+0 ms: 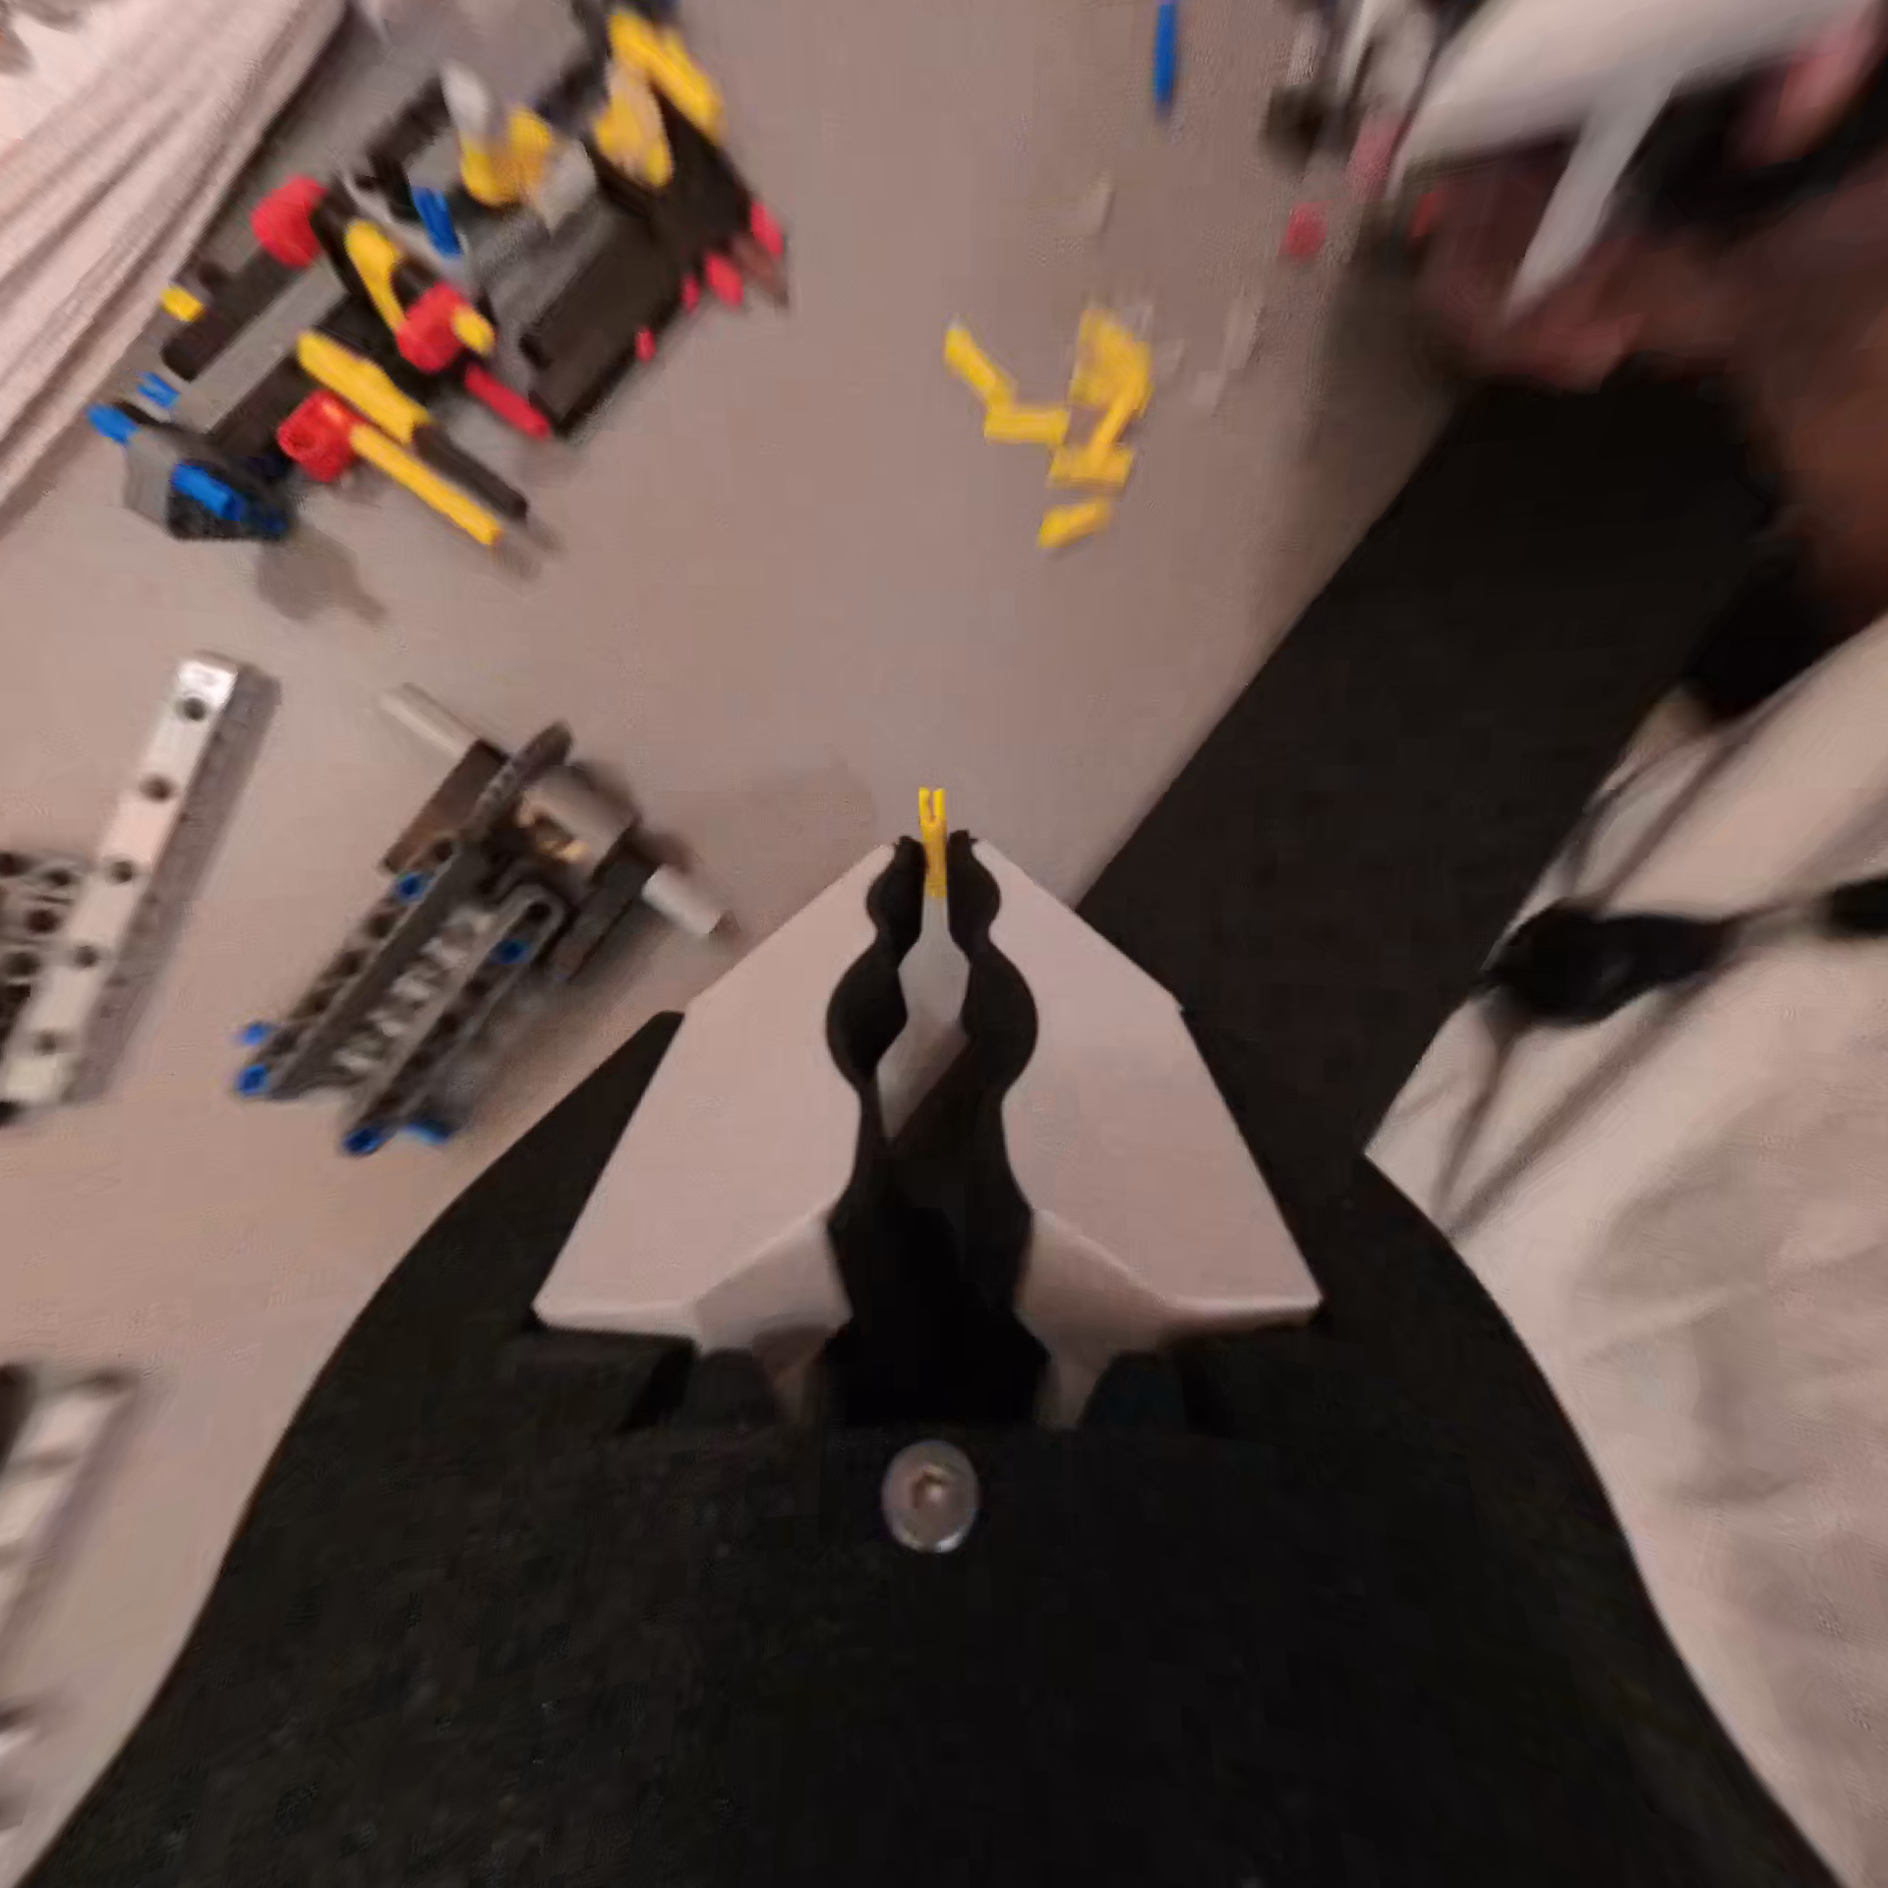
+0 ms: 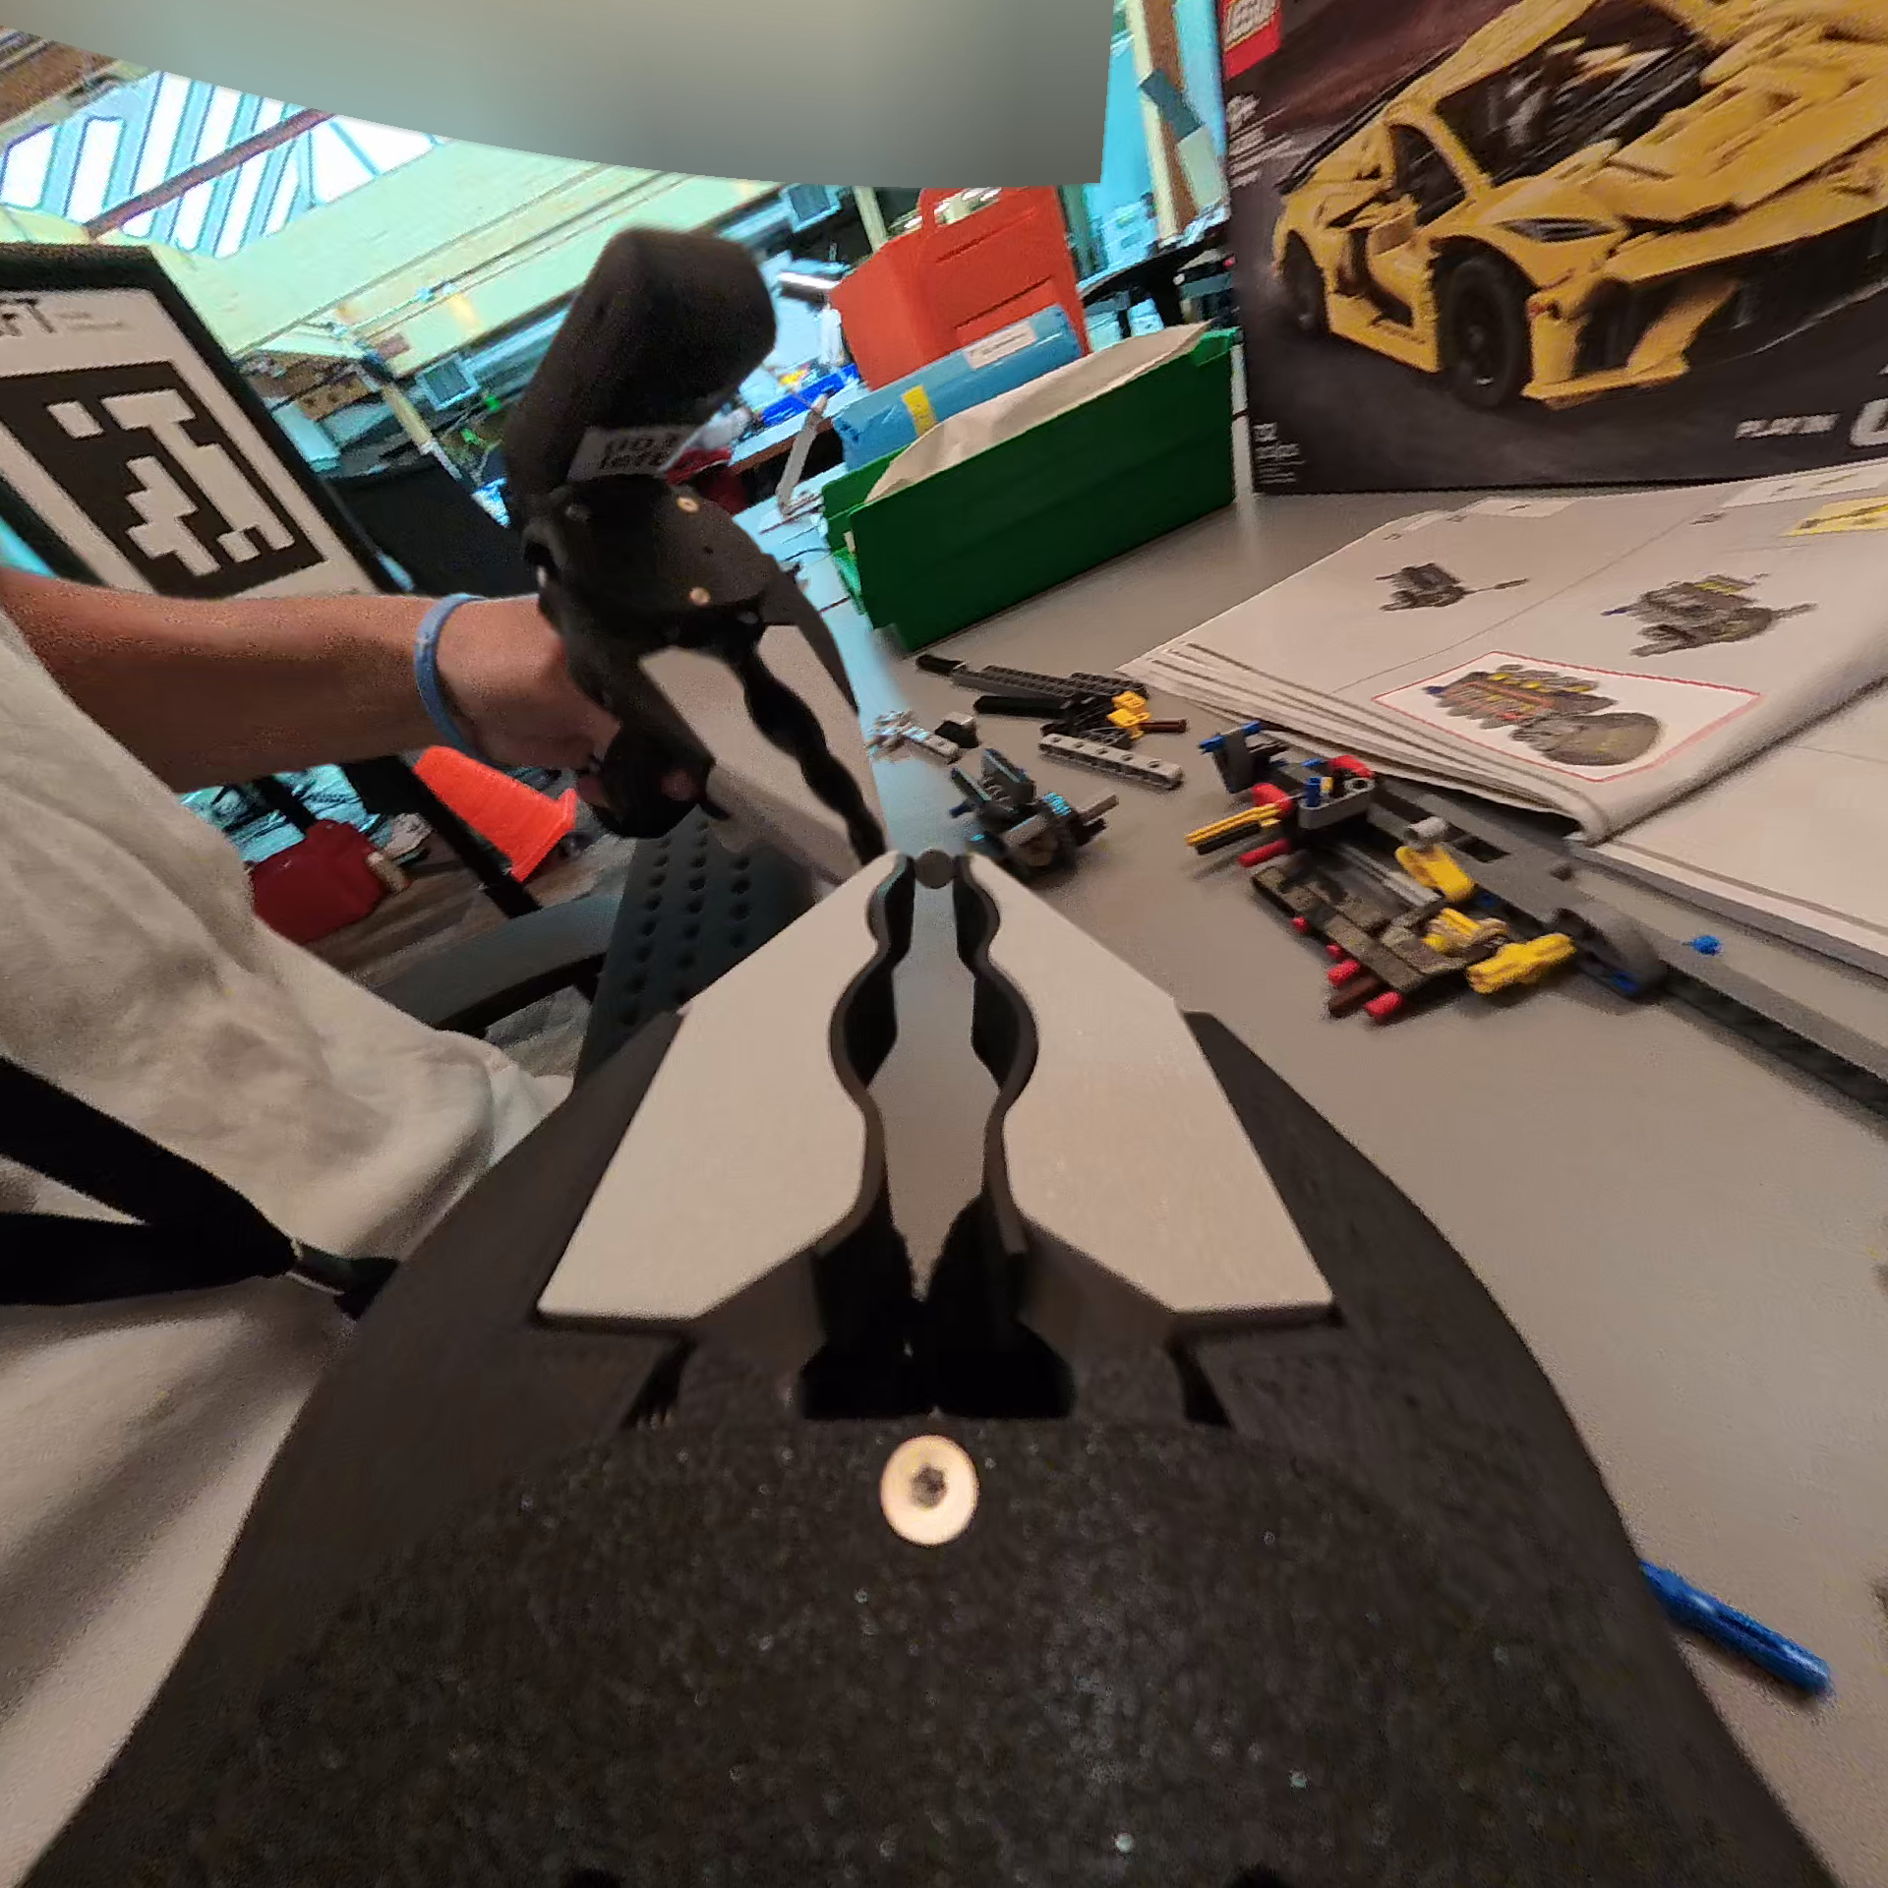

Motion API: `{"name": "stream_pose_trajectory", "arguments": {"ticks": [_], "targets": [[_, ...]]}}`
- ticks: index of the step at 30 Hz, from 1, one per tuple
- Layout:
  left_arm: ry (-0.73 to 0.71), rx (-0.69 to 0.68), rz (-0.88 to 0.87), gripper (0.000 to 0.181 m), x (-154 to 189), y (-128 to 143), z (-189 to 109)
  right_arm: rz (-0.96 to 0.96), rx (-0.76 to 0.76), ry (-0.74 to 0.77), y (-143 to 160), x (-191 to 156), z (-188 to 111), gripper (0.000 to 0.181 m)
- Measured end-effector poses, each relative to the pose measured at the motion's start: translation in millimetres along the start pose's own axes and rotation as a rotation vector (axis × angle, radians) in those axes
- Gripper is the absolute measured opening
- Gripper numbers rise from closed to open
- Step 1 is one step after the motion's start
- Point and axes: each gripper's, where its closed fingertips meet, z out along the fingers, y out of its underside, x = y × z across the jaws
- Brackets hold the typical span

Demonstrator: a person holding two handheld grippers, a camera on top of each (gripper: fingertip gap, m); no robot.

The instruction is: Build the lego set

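Left hand-held gripper (image 1: 932, 840) clenched on a small yellow pin (image 1: 931, 823), slotted end poking clear of the tips – presumably so it can be pushed into a hole. Right hand-held gripper (image 2: 932, 868) pinching a small grey round piece (image 2: 933, 867), raised close to the left one's tips, likely for joining the two. Half-built chassis (image 2: 1430, 899) lying on the table (image 2: 1430, 1277) beside the open instruction booklet (image 2: 1532, 654) – within reach and easy to check.
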Motion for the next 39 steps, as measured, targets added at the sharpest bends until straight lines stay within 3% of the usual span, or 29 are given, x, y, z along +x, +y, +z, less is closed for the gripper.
{"name": "stream_pose_trajectory", "arguments": {"ticks": [4,8,13,22,25,30,39], "targets": [[0.365,0.481,-0.45,0.004,43.8,-61.5,-8.5,-0.003,0.029,-0.044,-7.6,-13.4,9.7,0.006],[0.591,0.657,-0.642,0.003,56.4,-83.4,-16.9,-0.135,0.179,-0.001,-33.4,-25.2,0.7,0.007],[0.721,0.596,-0.568,0.003,80.4,-78.7,-18.6,-0.047,0.147,-0.013,-26.9,-20.0,1.0,0.006],[0.713,0.538,-0.484,0.003,93.5,-74.8,-14.6,-0.09,0.064,-0.063,-12.5,-32.9,10.5,0.007],[0.707,0.534,-0.485,0.003,93.2,-71.7,-13.6,-0.098,0.106,-0.048,-20.0,-30.5,6.1,0.006],[0.722,0.506,-0.437,0.003,101.1,-66.4,-12.3,-0.092,0.051,-0.129,-9.8,-43.3,11.4,0.007],[0.774,0.525,-0.303,0.003,119.2,-64.7,-19.1,0.126,0.057,-0.361,-11.5,-65.2,4.6,0.006]]}}
